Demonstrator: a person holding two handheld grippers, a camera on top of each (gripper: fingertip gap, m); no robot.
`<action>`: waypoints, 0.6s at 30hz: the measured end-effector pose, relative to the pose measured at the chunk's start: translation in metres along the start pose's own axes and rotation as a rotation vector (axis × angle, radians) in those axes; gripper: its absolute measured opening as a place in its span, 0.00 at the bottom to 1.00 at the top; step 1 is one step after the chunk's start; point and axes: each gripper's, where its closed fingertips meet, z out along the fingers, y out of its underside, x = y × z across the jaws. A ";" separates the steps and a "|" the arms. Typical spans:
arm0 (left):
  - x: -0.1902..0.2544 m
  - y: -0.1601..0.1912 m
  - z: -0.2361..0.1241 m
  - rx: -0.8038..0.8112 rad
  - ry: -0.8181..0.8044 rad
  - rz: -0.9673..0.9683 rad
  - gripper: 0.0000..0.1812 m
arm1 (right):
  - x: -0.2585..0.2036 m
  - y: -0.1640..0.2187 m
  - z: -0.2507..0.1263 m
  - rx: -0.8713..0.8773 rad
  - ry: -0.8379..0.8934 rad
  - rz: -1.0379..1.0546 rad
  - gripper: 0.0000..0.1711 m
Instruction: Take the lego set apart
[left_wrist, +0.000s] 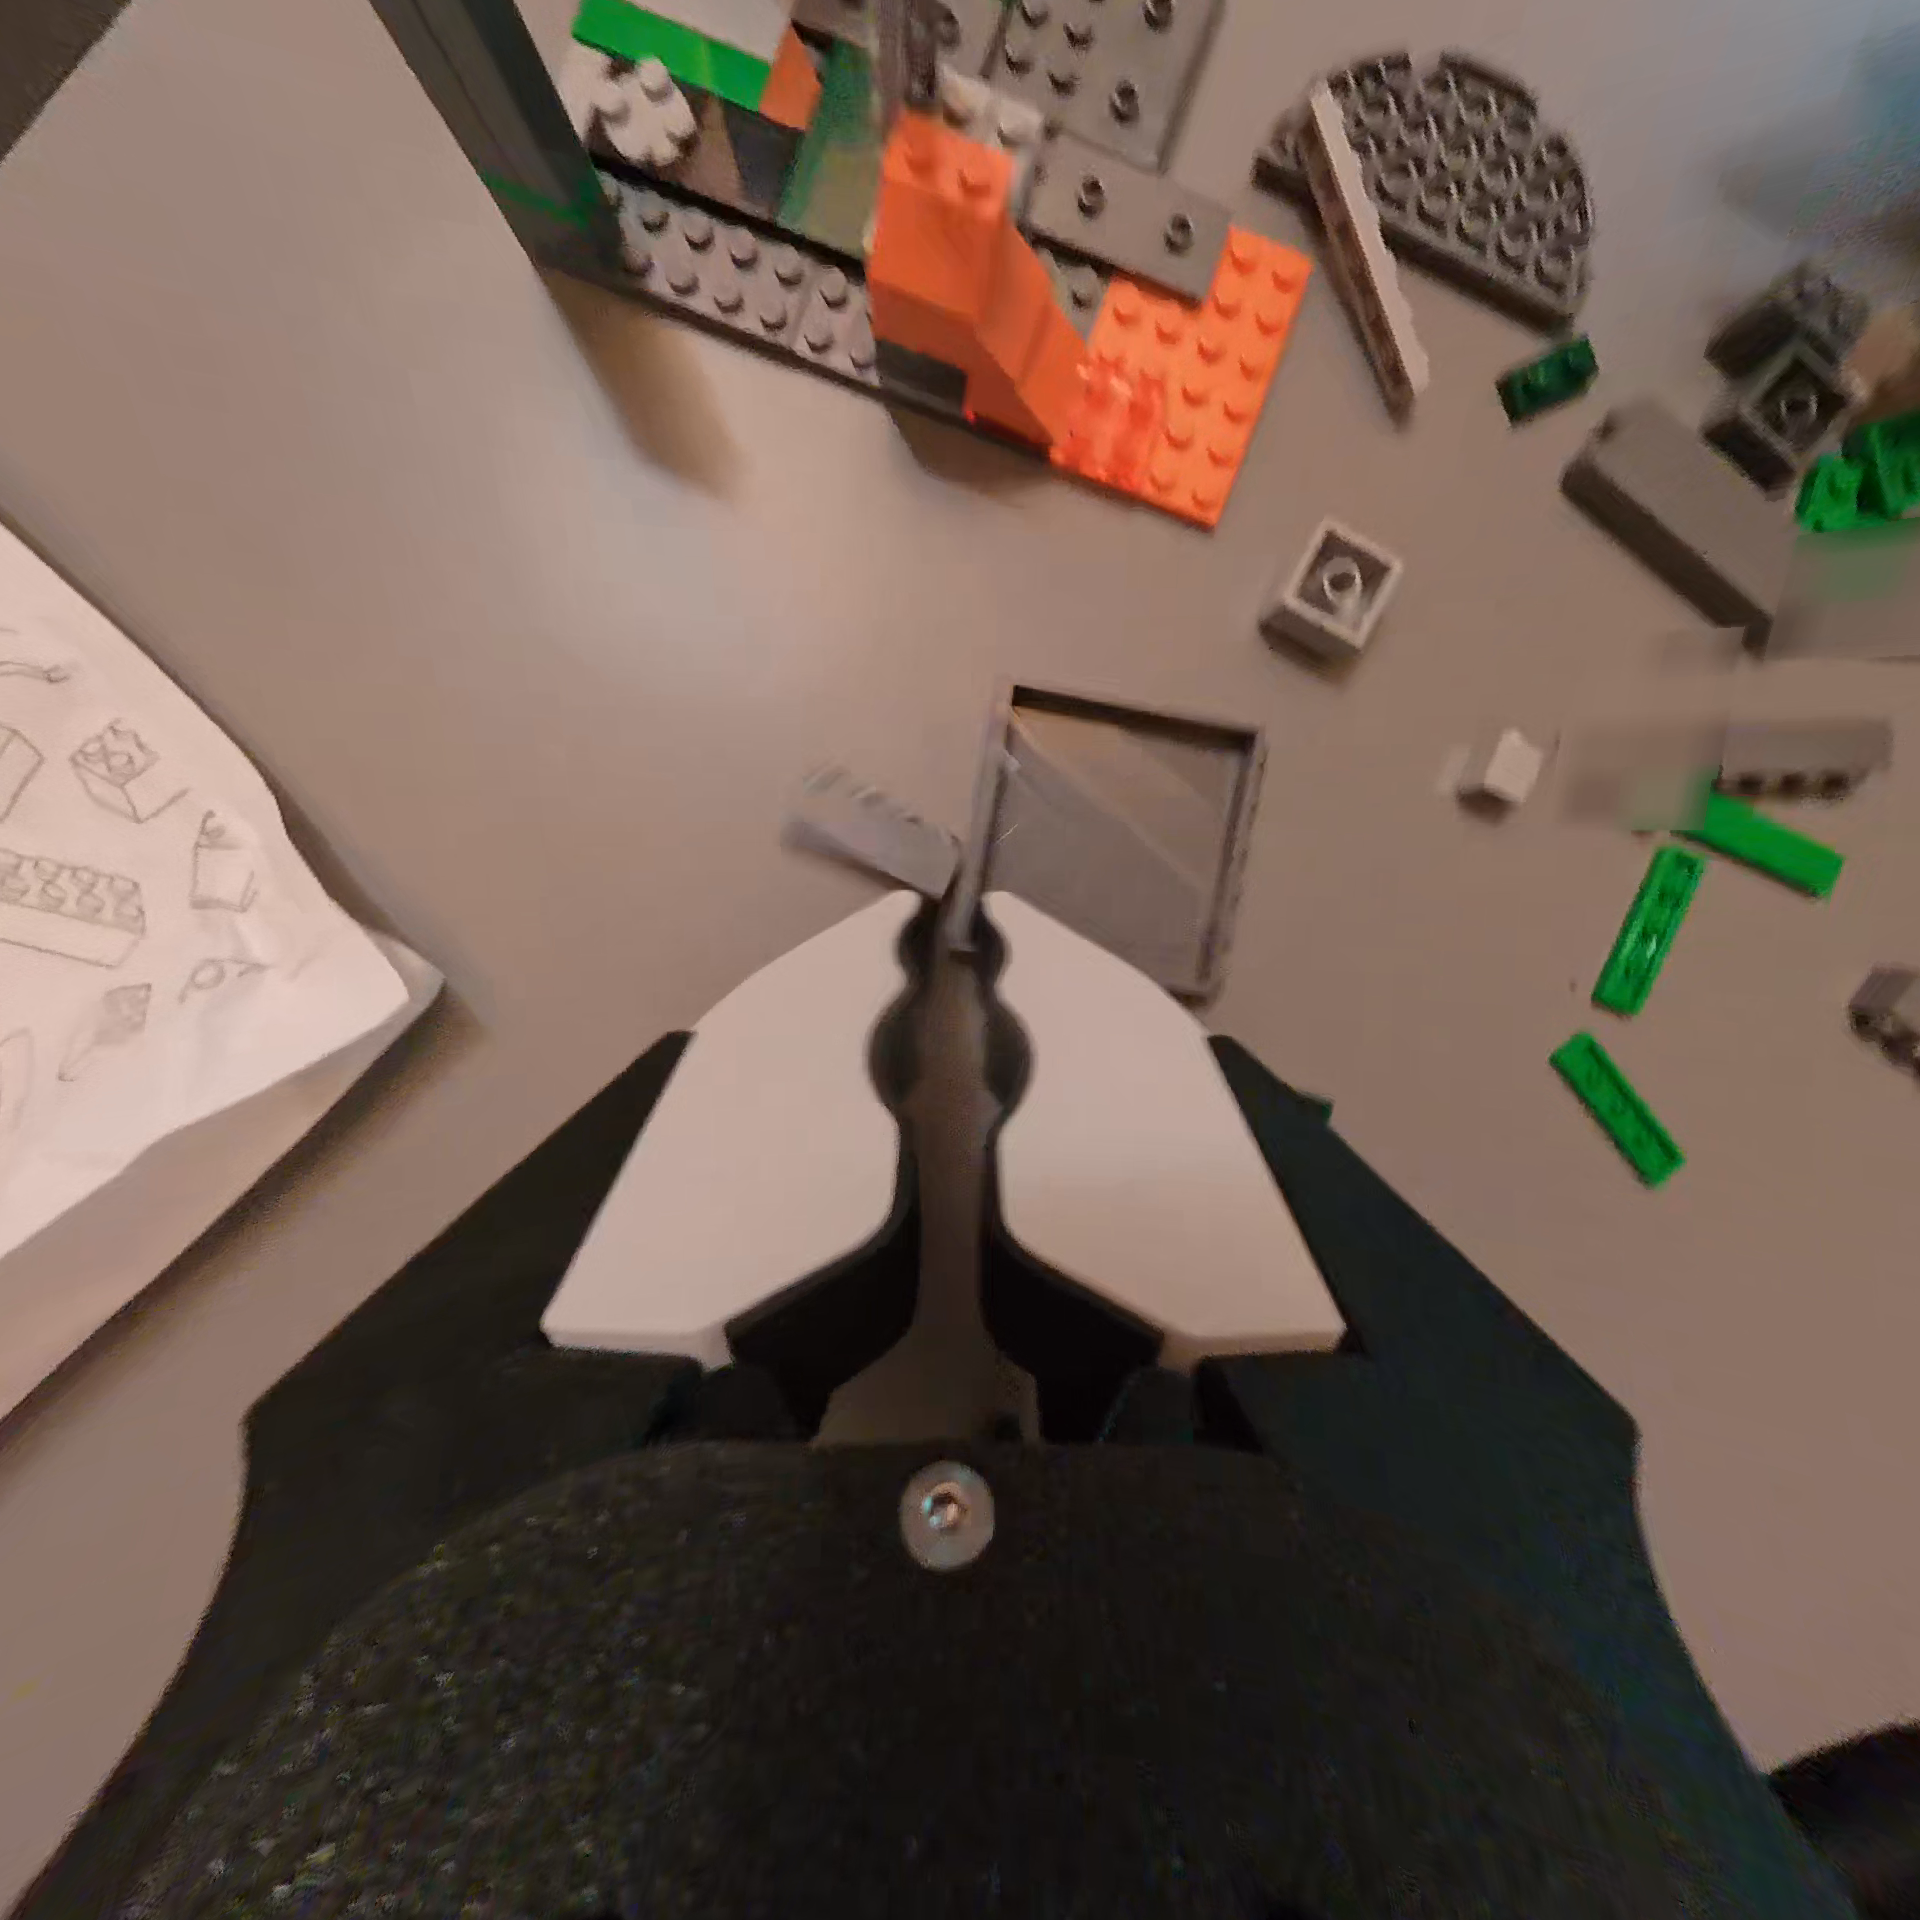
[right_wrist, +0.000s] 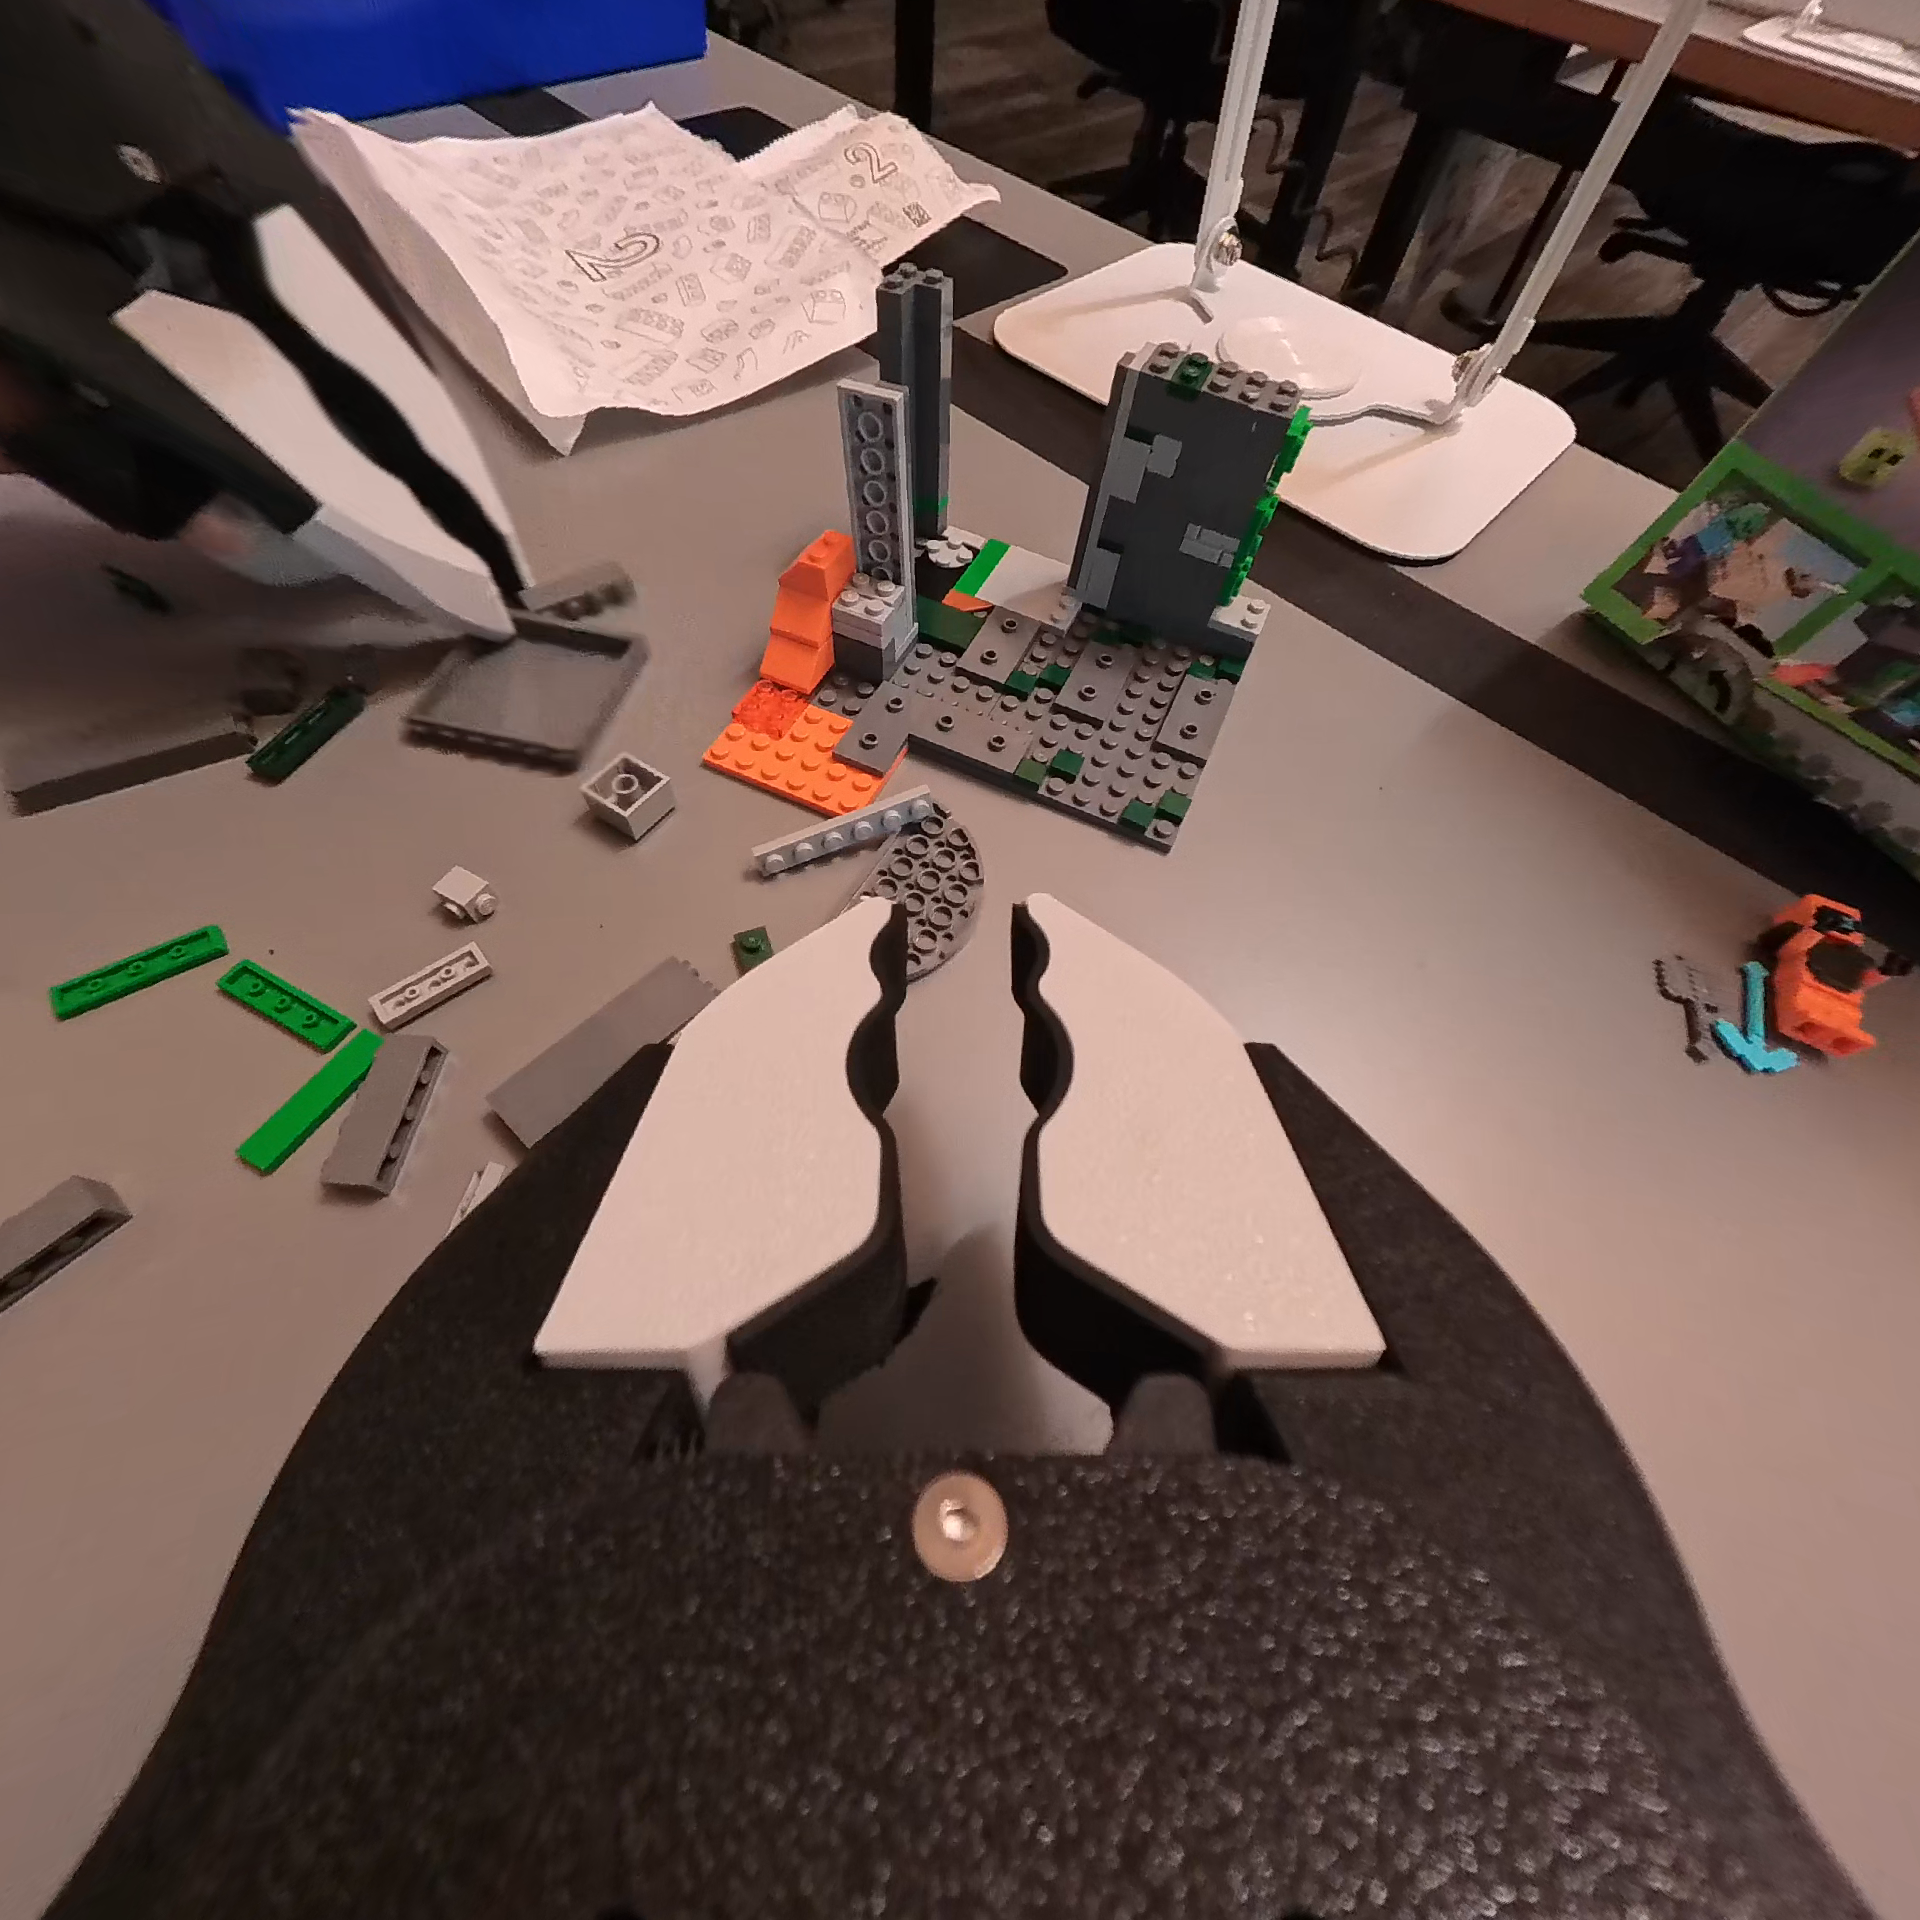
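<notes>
The half-dismantled lego set (right_wrist: 997, 665) stands mid-table (right_wrist: 1403, 1039), loose bricks scattered to its left. There my left gripper (left_wrist: 951, 914), nearly closed, pinches the edge of a grey window frame (left_wrist: 1122, 831). In front of the set, my right gripper (right_wrist: 951, 935) hovers part-open, holding nothing.

Left wrist view looks steeply down, close over the table (left_wrist: 520, 499). Right wrist view sits higher, farther back, facing forward across it. Both share the lego build (left_wrist: 935, 260) (right_wrist: 997, 644) and scattered loose pieces.
</notes>
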 end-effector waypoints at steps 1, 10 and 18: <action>-0.001 0.006 -0.003 -0.007 -0.016 0.011 0.02 | 0.000 0.000 0.000 0.001 -0.002 0.002 0.11; -0.009 0.051 -0.040 -0.073 -0.051 0.019 0.02 | -0.006 0.002 0.004 -0.016 -0.013 -0.016 0.11; -0.031 0.034 -0.054 0.077 -0.076 -0.127 0.09 | -0.009 0.003 0.005 -0.016 -0.024 -0.004 0.10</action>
